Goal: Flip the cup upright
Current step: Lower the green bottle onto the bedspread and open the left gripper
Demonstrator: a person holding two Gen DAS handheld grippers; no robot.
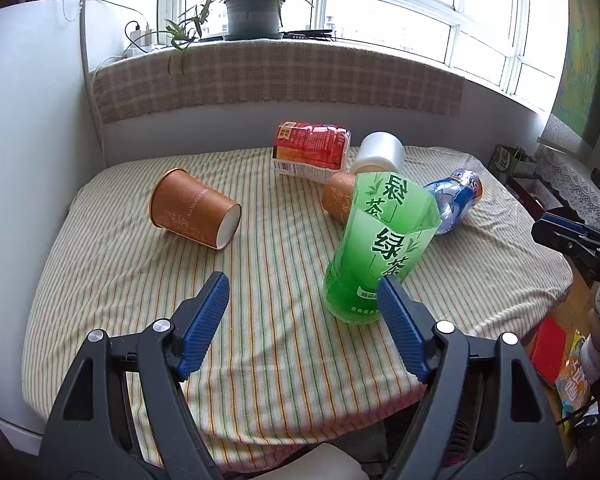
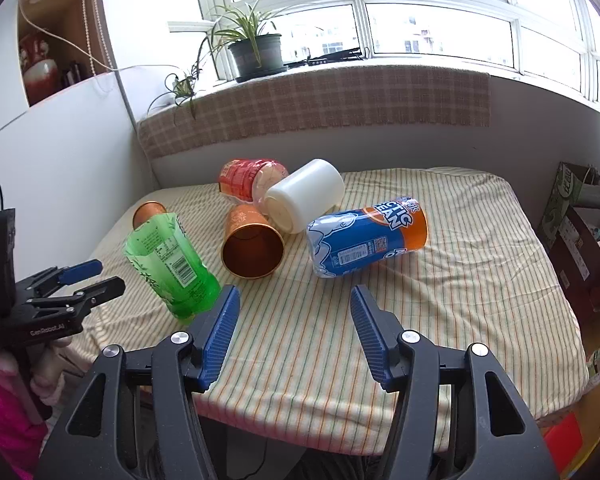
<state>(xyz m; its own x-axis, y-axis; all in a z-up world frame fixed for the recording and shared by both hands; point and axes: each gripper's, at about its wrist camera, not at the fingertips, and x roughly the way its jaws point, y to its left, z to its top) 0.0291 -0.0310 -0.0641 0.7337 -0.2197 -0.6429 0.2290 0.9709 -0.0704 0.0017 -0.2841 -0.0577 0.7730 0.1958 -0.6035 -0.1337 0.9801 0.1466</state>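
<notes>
Both my hands are free: my left gripper (image 1: 302,304) has its fingers spread wide and carries nothing, and my right gripper (image 2: 294,312) is likewise released and bare, each hovering over the near edge of the worktop (image 1: 112,288), which is draped in a striped cloth. The cups I must set upright all lie on their sides: one brown paper cup (image 1: 194,214) alone at the left of the cloth, a second brown paper cup (image 2: 252,242) in the middle with its open mouth turned towards my right hand, and a white cup (image 2: 304,200) touching it from behind. The green bottle (image 1: 374,256) stands just in front of my left fingers, and I judge that to be the main hazard: if I reach for the middle cup from this side I may clip the bottle and topple it into the cluster. The cups are light and round, so a glancing touch could send one rolling on the soft cloth, and a hard squeeze could crush the paper wall. The green bottle's label reads 绿茶. The blue and orange bottle (image 2: 366,238) lying beside the cups shows "CTIC" and "EAN", the rest hidden. The red pack (image 1: 310,146) behind bears print too small to read. On my left gripper, seen from the right, I read "GenRobot.AI".
</notes>
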